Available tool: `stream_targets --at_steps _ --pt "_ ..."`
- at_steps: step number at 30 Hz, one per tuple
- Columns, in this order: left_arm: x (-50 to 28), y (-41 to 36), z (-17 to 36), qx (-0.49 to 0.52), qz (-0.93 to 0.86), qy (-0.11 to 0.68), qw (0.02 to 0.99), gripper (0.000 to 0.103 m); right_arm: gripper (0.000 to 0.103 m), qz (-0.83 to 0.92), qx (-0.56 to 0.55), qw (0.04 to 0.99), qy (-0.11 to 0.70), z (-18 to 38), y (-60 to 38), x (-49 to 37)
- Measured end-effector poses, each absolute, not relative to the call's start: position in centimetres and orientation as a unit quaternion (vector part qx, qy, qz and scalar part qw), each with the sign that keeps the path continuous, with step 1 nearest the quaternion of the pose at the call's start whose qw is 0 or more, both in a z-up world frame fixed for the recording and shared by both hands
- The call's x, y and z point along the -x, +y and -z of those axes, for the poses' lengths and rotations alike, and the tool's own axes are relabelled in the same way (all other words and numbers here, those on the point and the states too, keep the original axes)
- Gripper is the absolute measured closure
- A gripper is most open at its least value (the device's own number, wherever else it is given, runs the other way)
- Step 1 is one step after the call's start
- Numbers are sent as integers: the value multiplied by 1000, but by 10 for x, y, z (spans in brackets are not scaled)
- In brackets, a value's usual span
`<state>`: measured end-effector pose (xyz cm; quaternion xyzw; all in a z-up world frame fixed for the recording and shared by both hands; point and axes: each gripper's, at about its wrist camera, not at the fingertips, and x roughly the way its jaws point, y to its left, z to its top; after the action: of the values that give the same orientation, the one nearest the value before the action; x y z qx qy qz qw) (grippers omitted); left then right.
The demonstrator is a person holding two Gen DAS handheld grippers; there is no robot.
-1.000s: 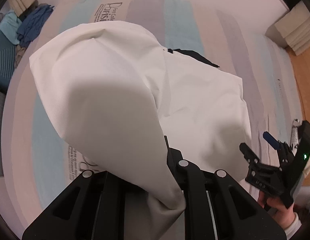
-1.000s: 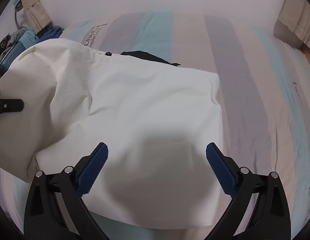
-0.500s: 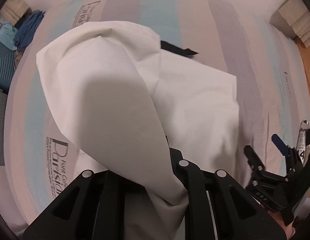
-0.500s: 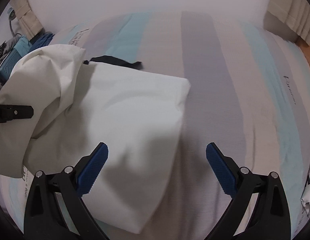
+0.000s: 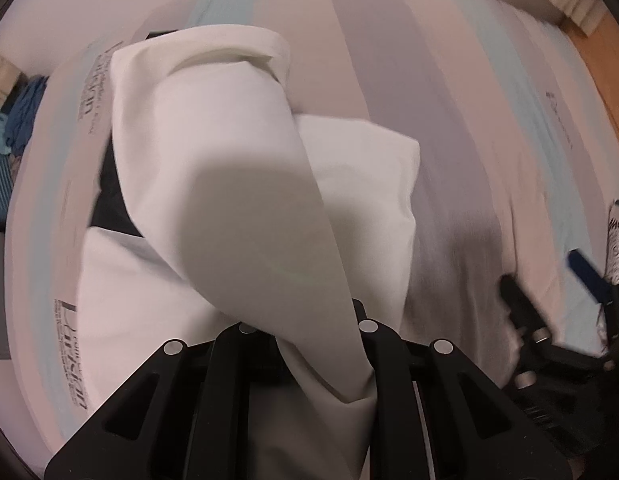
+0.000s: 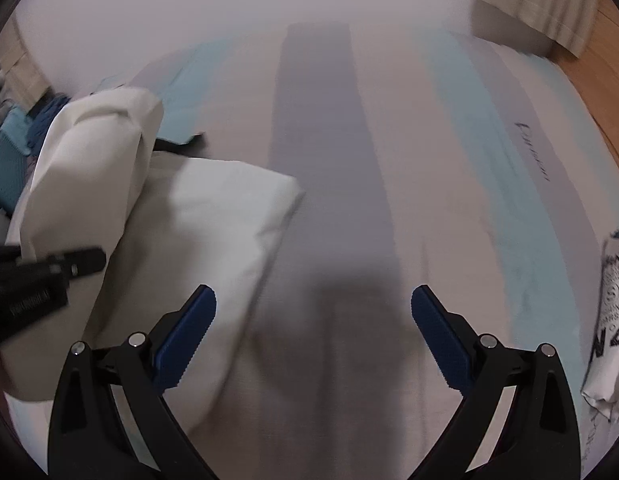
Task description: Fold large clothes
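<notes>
A striped bed fills the room. Left gripper jaws pinch the white garment, now carried farther right over itself; right gripper jaws gape wide, empty.

Matt white cloth garment, striped fabric bedspread.

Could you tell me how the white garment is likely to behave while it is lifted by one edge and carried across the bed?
The white garment looks floppy: it hangs in a soft cone from the left gripper, which is shut on it. It is probably light, since a small pinch holds the lifted part. The rest would likely drag and bunch on the striped bedcover.
</notes>
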<state>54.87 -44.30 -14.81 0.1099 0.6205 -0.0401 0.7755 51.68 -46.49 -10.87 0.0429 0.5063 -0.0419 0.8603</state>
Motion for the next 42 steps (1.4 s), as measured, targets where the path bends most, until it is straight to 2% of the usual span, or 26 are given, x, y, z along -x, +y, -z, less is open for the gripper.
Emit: stream_targets --at_steps 17,25,29,31,33,36,42 --pt "-516 -521 233 -219 37 609 761 88 9 86 -71 855 506 120 -537 -505" --pt "-514 -526 258 -247 25 600 760 85 9 86 -72 853 509 131 -546 -496" --pt "-512 -519 252 -234 31 597 767 76 9 89 -76 852 511 133 -552 -491" --pt "-511 -517 247 -223 42 596 770 66 9 90 -74 851 511 133 -554 -488" --pt "-511 -516 238 -206 56 598 773 47 9 92 -71 851 512 133 -558 -484" --pt "-506 -525 219 -199 81 583 784 28 9 97 -61 850 513 132 -562 -476" --pt "-508 -532 187 -161 109 580 791 21 9 118 -63 849 512 122 -585 -462"
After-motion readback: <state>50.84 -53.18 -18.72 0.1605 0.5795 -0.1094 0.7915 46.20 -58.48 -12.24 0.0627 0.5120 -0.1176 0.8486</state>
